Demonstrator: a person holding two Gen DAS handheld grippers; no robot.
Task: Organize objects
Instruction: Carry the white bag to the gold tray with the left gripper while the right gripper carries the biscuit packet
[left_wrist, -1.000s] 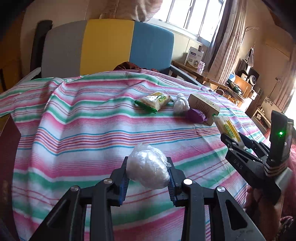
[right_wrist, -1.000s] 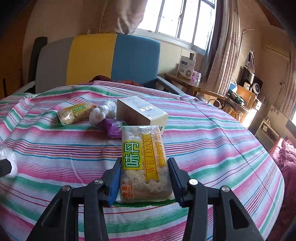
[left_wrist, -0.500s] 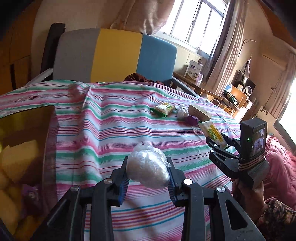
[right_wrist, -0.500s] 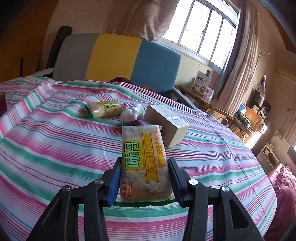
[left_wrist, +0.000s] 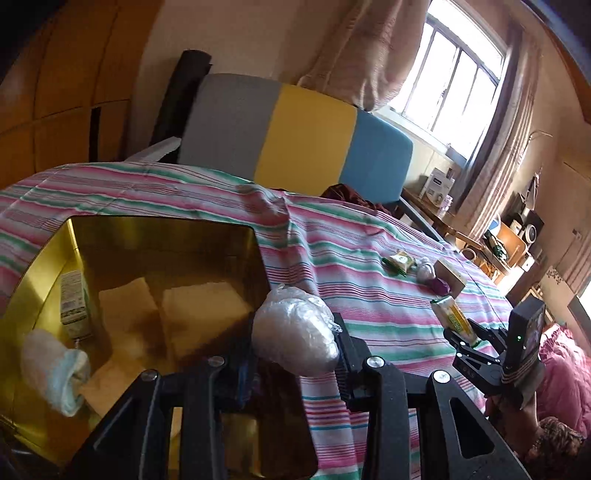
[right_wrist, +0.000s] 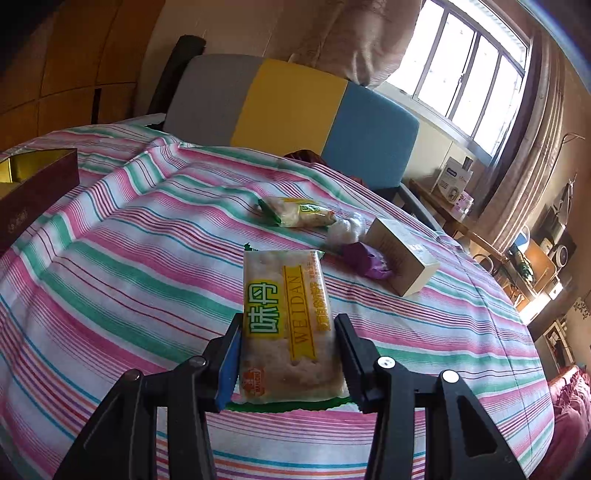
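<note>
The left claw (left_wrist: 295, 354) pointed downward, clamped on a crinkly clear-wrapped white bundle (left_wrist: 295, 332) at the rim of the shiny gold-lined box (left_wrist: 166, 266); a second earlier it hung over bare striped cloth (left_wrist: 351, 266); the right claw (right_wrist: 288, 354) gripped a flat biscuit packet (right_wrist: 288, 325) above the counter, other snacks beyond.
</note>
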